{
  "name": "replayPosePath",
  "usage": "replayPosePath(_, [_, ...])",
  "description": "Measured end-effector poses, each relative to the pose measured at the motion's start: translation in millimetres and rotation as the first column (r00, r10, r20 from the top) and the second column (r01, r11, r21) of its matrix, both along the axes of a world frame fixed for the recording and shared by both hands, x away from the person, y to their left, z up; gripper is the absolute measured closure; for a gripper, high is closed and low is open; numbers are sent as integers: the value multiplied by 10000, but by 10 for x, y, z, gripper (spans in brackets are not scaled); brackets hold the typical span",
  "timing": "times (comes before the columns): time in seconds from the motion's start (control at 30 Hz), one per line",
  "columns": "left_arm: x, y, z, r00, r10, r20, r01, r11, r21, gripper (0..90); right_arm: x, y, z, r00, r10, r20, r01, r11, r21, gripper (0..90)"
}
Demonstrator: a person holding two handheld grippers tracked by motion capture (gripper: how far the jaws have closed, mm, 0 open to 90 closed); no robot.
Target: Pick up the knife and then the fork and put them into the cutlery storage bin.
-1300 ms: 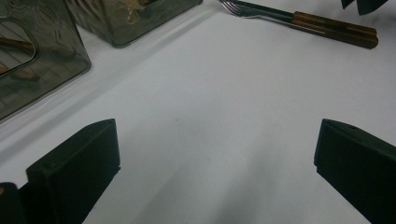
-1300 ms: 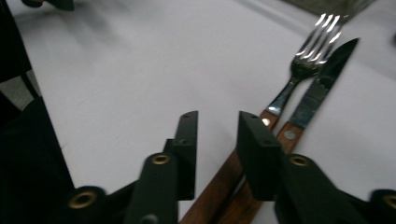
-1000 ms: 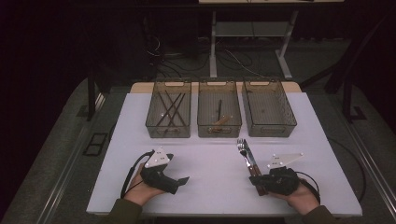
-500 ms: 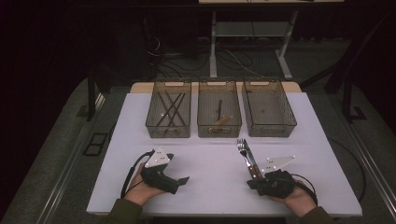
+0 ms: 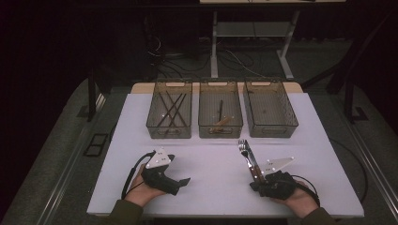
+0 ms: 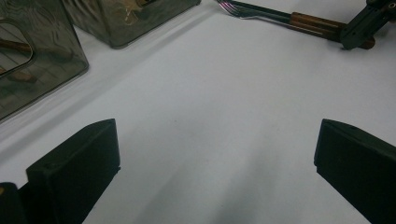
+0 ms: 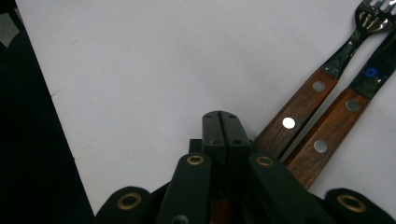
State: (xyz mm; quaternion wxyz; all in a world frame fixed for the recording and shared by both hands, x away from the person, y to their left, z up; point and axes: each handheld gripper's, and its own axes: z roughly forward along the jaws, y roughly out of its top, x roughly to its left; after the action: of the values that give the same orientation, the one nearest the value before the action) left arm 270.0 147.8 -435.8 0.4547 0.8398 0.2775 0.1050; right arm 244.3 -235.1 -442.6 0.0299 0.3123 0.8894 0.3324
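Two grippers: both rested low on the white table [image 5: 211,164], well apart.
Left gripper [image 6: 215,154]: jaws stood wide, nothing between them, bare tabletop ahead.
Right gripper [image 7: 226,128]: jaws pressed flat together, clenched on nothing; tip lay just beside the fork handle.
Fork [image 7: 327,70]: flat on the table, wooden handle with metal rivets, tines pointing toward the bins.
Second utensil [image 7: 348,112]: same riveted wooden handle, side by side with the fork and touching it; its head was cut off by the frame.
Cutlery in the high view: the pair [image 5: 248,157] lay just ahead of the right hand [image 5: 293,197], short of the middle bin.
Left bin [image 5: 169,115]: held several dark crossed sticks.
Middle bin [image 5: 220,115]: held a dark utensil and a wooden-handled piece.
Right bin [image 5: 270,110]: contents too faint to tell.
Left hand [image 5: 141,190]: gripped its gripper near the table's front edge.
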Motion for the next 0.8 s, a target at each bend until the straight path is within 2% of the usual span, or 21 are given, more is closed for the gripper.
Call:
replayPosePath(0.4, [-1,0,0,10000,-17,13,17,10000,-16,0,8,-56,11,9998,-175,1,175,9996,-237,894])
replayPosePath(0.8, [-3,0,3,10000,-24,14,24,10000,-35,0,28,-163,29,9986,-427,317,448,9966,-694,894])
